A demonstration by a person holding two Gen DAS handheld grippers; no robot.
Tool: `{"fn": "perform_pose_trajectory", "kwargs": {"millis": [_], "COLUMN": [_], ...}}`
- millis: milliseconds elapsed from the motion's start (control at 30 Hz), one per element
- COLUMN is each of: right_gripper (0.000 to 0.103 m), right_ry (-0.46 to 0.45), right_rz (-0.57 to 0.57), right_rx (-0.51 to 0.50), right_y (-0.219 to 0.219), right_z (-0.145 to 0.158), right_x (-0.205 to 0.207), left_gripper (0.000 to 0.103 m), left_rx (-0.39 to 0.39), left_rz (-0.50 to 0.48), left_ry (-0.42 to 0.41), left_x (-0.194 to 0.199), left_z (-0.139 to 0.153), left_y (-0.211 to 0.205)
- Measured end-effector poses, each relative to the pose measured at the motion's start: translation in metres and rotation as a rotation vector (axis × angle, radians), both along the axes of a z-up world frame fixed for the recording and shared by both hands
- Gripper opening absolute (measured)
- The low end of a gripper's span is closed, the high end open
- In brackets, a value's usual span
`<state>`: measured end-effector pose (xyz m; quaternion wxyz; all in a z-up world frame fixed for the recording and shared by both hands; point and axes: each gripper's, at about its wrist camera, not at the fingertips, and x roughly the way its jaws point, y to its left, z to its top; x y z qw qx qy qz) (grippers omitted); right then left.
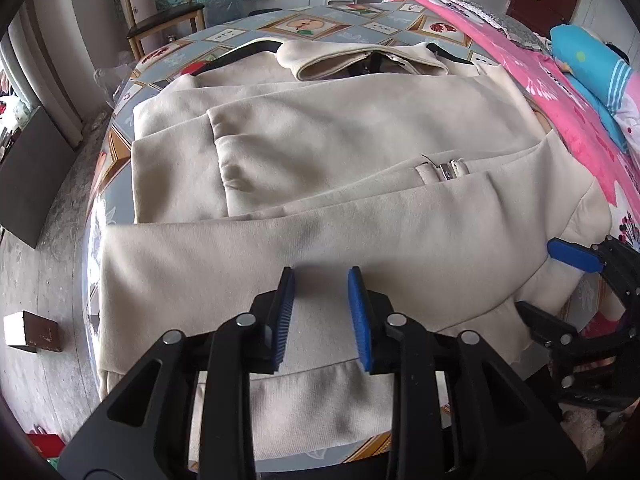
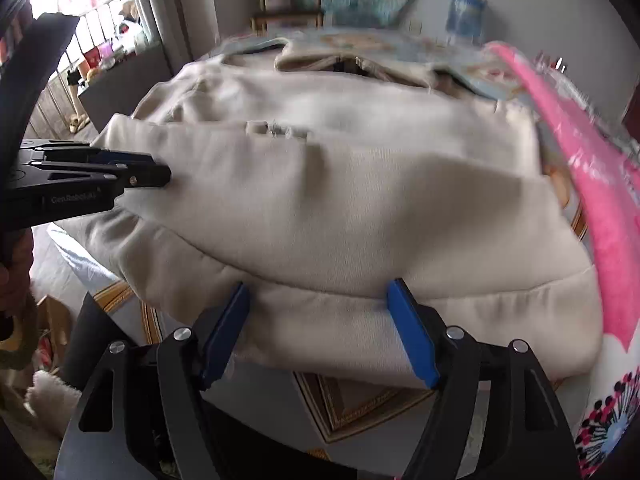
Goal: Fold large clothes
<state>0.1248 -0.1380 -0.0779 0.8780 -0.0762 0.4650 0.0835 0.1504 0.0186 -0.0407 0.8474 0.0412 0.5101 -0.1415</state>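
A large beige coat (image 1: pixel 340 140) lies on the patterned table (image 1: pixel 224 36), collar (image 1: pixel 332 60) at the far end, with its sleeves folded across the body. My left gripper (image 1: pixel 320 280) hovers over the near sleeve, its blue pads apart, and nothing is pinched between them. In the right wrist view, my right gripper (image 2: pixel 318 290) stands wide open at the coat's (image 2: pixel 340 208) near padded hem, a finger on either side of the hem's edge. The left gripper (image 2: pixel 160 172) shows there at the coat's left side. One blue finger of the right gripper (image 1: pixel 576 256) shows by the coat's right corner.
A pink blanket (image 1: pixel 560 92) covers the table's right side, with a blue soft toy (image 1: pixel 588 64) on it. A wooden chair (image 1: pixel 160 12) stands beyond the far left corner. A small box (image 1: pixel 32 330) sits on the floor, left of the table edge.
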Motion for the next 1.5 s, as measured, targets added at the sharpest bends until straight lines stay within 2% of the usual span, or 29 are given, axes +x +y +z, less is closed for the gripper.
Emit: {"fn": "perform_pose_trajectory", "kwargs": {"millis": [67,200,267,400,667,867,1167,1267,1367,1500], "right_gripper": [0.071,0.073,0.079,0.082,0.083,0.083,0.083,0.083,0.083,0.083], "right_ry": [-0.005,-0.082,-0.084,0.010,-0.062,-0.059,-0.052,-0.031,0.019,0.064], "right_rz": [-0.006,0.030,0.052,0.082,0.066,0.066,0.102,0.110,0.102,0.081], "right_rx": [-0.010,0.094,0.097,0.064,0.121,0.141,0.116,0.111,0.105,0.149], "right_y": [0.003,0.002,0.009,0.018,0.014,0.013,0.028,0.031,0.031,0.023], "right_z": [0.008,0.032,0.028,0.000,0.028,0.032,0.030,0.023,0.009,0.000], "right_x": [0.000,-0.002,-0.001,0.003,0.008,0.020,0.033,0.039,0.046,0.050], "left_gripper": [0.033,0.036,0.038,0.046,0.052,0.054,0.054,0.054,0.054,0.054], "left_rx": [0.013,0.032,0.032,0.041,0.065,0.079,0.095,0.090,0.062,0.003], "left_rz": [-0.002,0.006,0.015,0.036,0.085,0.111,0.137,0.141,0.142,0.166], "left_ry": [0.002,0.006,0.012,0.017,-0.016,-0.043,-0.049,-0.055,-0.098,-0.150], "left_x": [-0.001,-0.003,-0.002,-0.004,-0.006,-0.005,0.002,0.004,0.001,-0.007], "left_z": [0.000,0.000,0.001,0.002,0.017,0.029,0.031,0.030,0.034,0.032], "left_y": [-0.003,-0.007,-0.007,-0.006,0.003,0.012,0.023,0.028,0.044,0.090]}}
